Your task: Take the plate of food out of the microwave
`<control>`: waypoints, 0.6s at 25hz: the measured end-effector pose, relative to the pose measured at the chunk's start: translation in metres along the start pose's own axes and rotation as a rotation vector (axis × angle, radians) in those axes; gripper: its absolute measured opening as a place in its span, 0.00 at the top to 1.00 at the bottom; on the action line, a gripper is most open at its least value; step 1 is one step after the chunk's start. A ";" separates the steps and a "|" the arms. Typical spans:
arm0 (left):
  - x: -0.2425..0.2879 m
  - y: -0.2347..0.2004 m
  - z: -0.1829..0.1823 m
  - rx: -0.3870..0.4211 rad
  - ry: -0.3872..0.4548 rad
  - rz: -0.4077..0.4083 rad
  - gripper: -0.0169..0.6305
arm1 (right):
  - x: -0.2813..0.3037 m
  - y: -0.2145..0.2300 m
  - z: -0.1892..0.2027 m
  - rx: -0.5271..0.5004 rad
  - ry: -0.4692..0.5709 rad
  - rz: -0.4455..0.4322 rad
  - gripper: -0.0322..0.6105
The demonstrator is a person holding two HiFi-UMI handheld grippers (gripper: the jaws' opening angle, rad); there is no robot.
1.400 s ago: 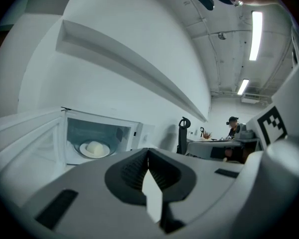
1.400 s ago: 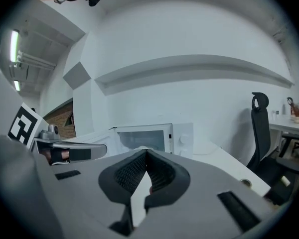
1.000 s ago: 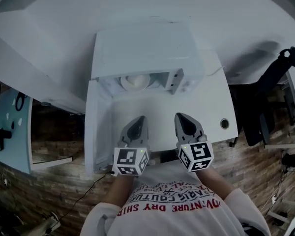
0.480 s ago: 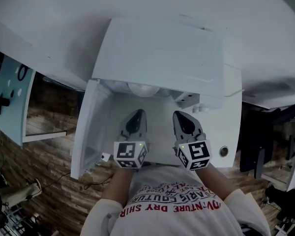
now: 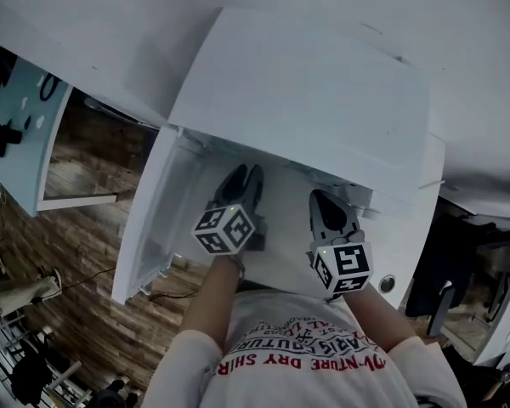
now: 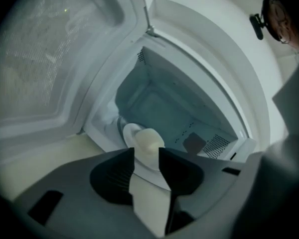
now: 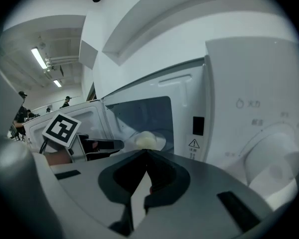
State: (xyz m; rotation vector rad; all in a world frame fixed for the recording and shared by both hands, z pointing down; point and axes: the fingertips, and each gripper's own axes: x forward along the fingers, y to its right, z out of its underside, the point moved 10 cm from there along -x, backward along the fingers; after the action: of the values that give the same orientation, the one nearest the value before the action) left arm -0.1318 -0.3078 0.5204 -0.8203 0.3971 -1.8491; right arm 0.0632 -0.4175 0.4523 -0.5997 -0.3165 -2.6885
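Note:
The white microwave point(image 5: 306, 83) stands with its door point(image 5: 153, 219) swung open to the left. Inside the cavity point(image 6: 169, 113) sits a white plate point(image 6: 131, 132) with a pale mound of food point(image 6: 148, 142); the right gripper view shows the same food point(image 7: 147, 140). My left gripper point(image 5: 244, 178) is at the cavity's mouth. Its jaws are opening, nothing is between them, and the plate lies just beyond the left gripper point(image 6: 147, 153). My right gripper point(image 5: 323, 202) hangs back beside it, and the right gripper point(image 7: 147, 154) is shut on nothing. In the head view the microwave's top hides the plate.
The microwave's control panel with its knob point(image 7: 269, 148) stands to the right of the cavity. A white desk point(image 5: 425, 219) bears the microwave, with wooden floor point(image 5: 76, 160) to the left. Far-off people stand at the left of the right gripper view.
The view has closed in over the microwave, whose top now hides the plate. My left gripper has gone forward to the cavity and its jaws have parted. The right gripper stays shut.

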 end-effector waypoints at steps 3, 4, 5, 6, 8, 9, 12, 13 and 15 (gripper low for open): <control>0.014 -0.014 0.001 -0.107 0.004 -0.006 0.77 | 0.008 -0.001 0.003 -0.006 -0.014 -0.011 0.93; 0.018 -0.018 0.001 -0.152 0.006 -0.001 0.77 | 0.010 -0.002 0.004 -0.010 -0.018 -0.014 0.93; 0.022 -0.023 0.002 -0.196 0.010 0.005 0.77 | 0.012 -0.003 0.006 -0.013 -0.023 -0.017 0.93; 0.025 -0.026 0.002 -0.237 0.014 0.012 0.77 | 0.013 -0.004 0.007 -0.017 -0.029 -0.020 0.93; 0.029 -0.032 0.003 -0.299 0.023 0.017 0.77 | 0.016 -0.005 0.010 -0.026 -0.041 -0.023 0.93; 0.030 -0.034 0.003 -0.323 0.025 0.013 0.77 | 0.017 -0.005 0.011 -0.029 -0.045 -0.024 0.93; 0.029 -0.036 0.002 -0.411 0.021 0.014 0.81 | 0.020 -0.006 0.014 -0.031 -0.060 -0.025 0.93; 0.030 -0.035 0.001 -0.440 0.017 0.019 0.82 | 0.021 -0.006 0.015 -0.031 -0.065 -0.025 0.93; 0.032 -0.033 -0.001 -0.473 0.002 0.018 0.86 | 0.022 -0.007 0.016 -0.031 -0.074 -0.023 0.93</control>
State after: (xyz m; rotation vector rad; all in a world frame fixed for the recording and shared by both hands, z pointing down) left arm -0.1625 -0.3236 0.5509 -1.1243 0.8612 -1.7614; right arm 0.0477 -0.4128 0.4754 -0.7100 -0.3030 -2.7024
